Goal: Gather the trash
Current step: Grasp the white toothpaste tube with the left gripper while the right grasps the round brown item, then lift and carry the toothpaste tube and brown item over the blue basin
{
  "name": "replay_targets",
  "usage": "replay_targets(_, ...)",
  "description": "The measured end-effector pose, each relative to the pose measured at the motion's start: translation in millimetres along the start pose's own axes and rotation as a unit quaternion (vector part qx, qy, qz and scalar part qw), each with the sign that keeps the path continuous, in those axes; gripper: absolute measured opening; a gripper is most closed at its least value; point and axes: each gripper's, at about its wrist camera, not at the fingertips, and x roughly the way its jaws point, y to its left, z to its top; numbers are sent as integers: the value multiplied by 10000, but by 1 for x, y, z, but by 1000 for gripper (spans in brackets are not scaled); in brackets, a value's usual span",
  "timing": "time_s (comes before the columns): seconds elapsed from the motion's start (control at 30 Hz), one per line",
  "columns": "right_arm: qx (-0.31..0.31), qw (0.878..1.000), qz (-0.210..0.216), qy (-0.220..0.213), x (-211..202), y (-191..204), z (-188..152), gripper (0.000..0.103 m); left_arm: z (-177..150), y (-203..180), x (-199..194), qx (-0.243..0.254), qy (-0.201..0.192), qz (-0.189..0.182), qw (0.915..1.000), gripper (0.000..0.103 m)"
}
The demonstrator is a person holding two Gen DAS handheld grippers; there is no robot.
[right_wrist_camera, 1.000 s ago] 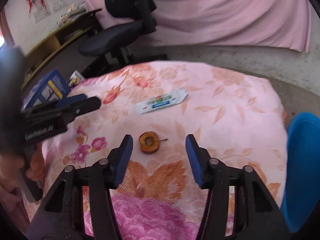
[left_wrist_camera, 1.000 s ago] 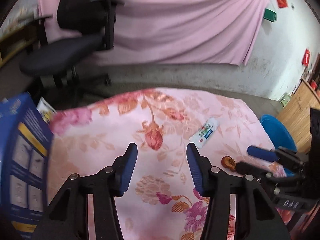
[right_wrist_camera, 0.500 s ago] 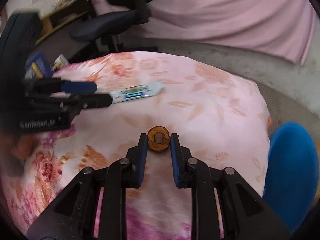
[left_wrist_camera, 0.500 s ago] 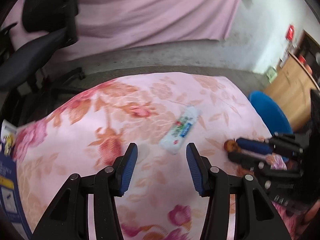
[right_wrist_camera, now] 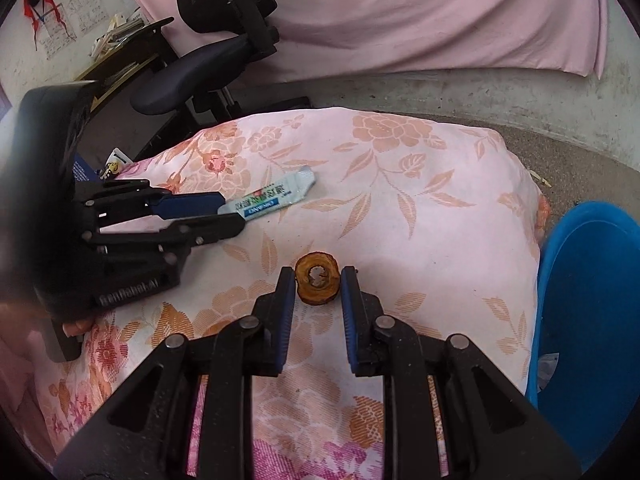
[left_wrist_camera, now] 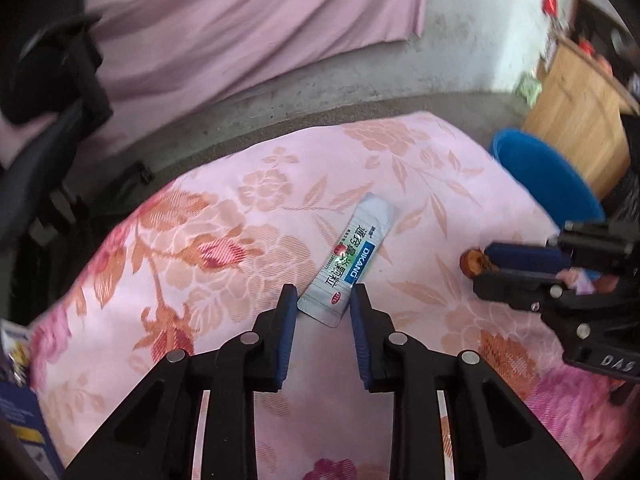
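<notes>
Trash lies in two spots on the table (right_wrist_camera: pixel 440 168), which is draped in a pink floral cloth: a flat printed sachet (left_wrist_camera: pixel 347 269) and a small brown ring-shaped scrap (right_wrist_camera: pixel 317 282). Your left gripper (left_wrist_camera: pixel 323 300) sits low over the cloth with its blue-padded fingers (left_wrist_camera: pixel 286 312) partly apart, one on each side of the near end of the sachet; that end reaches just in between the tips, and you cannot tell from either view whether the pads touch it. The sachet lies flat, pointing away from you toward the far edge of the table. In the right wrist view, your right gripper (right_wrist_camera: pixel 317 290) has its fingers (right_wrist_camera: pixel 347 296) drawn in close on both sides of the brown scrap, which sits on the cloth between the very tips; the left pad looks to be against it, the right pad is at its edge, and a firm grip cannot be confirmed. The same scrap (left_wrist_camera: pixel 472 263) shows at the tips of the right gripper in the left wrist view, to the right of the sachet and apart from it. A blue bin (right_wrist_camera: pixel 592 320) stands just off the right edge of the table. A black office chair (right_wrist_camera: pixel 216 48) stands beyond the far left corner, with pink curtains (right_wrist_camera: pixel 400 12) hanging behind it. A blue box (left_wrist_camera: pixel 24 428) shows at the left edge of the table.
</notes>
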Motion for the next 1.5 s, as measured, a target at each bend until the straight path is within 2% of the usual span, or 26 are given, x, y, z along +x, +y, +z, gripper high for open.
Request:
replay_targets(0.13,15,10000,-58,-27,1,1,0,50,-8,-18,-1,422,-55,179,9989,18)
replay_targets(0.4,188,9991,-105,-370,-11,-4,-3,50,-15,-19,-3,396,-104,220,9989,17)
replay_targets(0.63,392,9971,47,-643,-26,-6,-9,50,-24,-17,-23,-142,-144,-33,9998,17)
replay_targets(0.83,376,9948,100,-939,-39,1,-15,49,-29,-18,-41,-486,-367,10,9981,16)
replay_targets(1.03,319,9896,57,-1398,-57,3,-20,49,-34,-18,-63,-768,-931,-12,9927,16)
replay_targets(1.23,304,9799,78,-1969,-76,6,-24,49,-39,-14,-92,-1101,-1756,-212,9781,16)
replay_targets(1.5,126,9577,-177,-2870,-112,10,-31,49,-42,-28,-127,-1023,-2668,-119,9582,16)
